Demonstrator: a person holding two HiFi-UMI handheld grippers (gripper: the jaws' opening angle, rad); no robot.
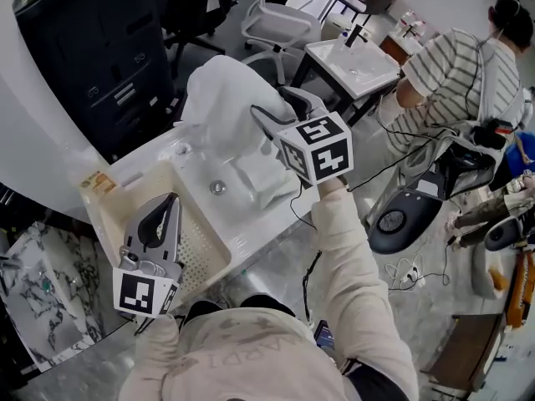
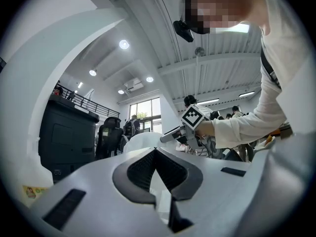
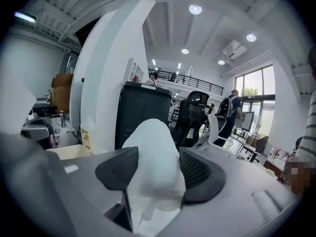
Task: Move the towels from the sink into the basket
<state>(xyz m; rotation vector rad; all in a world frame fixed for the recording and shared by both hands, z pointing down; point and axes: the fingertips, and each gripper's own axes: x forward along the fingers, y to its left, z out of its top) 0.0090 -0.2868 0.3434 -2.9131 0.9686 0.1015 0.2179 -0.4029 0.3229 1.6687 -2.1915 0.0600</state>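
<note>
A bulky white towel (image 1: pixel 219 98) is raised over the far side of the white sink (image 1: pixel 251 239). It is bunched between the jaws of my right gripper (image 1: pixel 261 117). In the right gripper view the towel (image 3: pixel 152 137) fills the gap of the right gripper (image 3: pixel 159 153), whose jaws stand wide around it. A second folded towel (image 1: pixel 267 182) lies in the sink. My left gripper (image 1: pixel 171 203) hovers over the cream perforated basket (image 1: pixel 97 214), left of the sink. In its own view the left gripper (image 2: pixel 156 151) has its pads together with nothing between them.
A black cabinet (image 1: pixel 92 57) stands behind the sink. To the right, a person in a striped shirt (image 1: pixel 456 65) bends over another sink (image 1: pixel 355 65). An office chair (image 1: pixel 276 15) is at the back. Cables and equipment (image 1: pixel 405 215) lie on the floor at right.
</note>
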